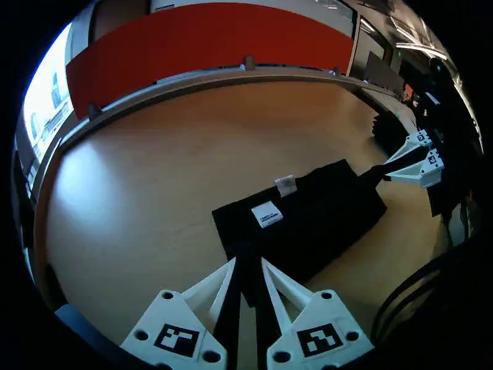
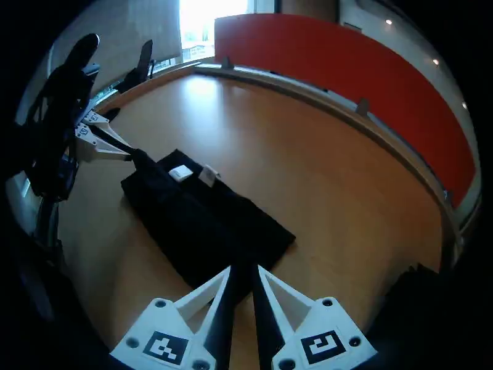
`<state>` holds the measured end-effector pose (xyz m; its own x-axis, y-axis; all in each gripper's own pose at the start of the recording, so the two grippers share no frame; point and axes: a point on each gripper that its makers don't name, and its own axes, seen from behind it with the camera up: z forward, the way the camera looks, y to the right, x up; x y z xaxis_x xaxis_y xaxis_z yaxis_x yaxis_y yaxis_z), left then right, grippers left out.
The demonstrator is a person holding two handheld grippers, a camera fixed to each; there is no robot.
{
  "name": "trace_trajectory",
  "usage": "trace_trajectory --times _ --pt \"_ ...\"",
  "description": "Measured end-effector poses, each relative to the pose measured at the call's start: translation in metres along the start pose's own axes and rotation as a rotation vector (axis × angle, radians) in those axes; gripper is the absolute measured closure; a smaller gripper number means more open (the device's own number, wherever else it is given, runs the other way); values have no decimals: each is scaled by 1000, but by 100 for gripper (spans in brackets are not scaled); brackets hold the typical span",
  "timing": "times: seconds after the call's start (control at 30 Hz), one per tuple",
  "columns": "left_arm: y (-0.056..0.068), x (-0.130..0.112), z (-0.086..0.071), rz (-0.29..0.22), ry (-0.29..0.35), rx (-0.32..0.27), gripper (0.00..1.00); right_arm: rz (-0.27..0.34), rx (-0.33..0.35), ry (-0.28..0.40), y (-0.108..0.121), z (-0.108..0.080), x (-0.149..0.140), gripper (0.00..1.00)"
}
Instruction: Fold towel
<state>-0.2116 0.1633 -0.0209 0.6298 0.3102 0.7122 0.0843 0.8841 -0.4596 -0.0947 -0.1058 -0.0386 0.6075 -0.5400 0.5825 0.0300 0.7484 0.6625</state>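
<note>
White left tongs (image 1: 248, 266) and right tongs (image 2: 243, 269), bottom centre, clench opposite ends of the black cloth towel (image 1: 308, 213); its long axis joins them.

Pale wooden table (image 1: 154, 185) — black towel (image 1: 320, 216) flat near its middle

Towel (image 1: 308, 216) lies on table (image 1: 154, 185), before divider (image 1: 215, 37).
</note>
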Motion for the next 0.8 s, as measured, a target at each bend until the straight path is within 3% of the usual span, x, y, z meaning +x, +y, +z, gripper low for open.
trace_trajectory --times 0.27,0.47,0.8 --pt "-3 1 13 -8 2 16 83 1 -25 -20 8 13 -5 80" --pt "-13 0 20 -6 -6 54 70 10 -42 -26 14 22 -6 70" --pt "-18 -1 26 20 -13 80 59 11 -68 -41 23 29 -10 55"
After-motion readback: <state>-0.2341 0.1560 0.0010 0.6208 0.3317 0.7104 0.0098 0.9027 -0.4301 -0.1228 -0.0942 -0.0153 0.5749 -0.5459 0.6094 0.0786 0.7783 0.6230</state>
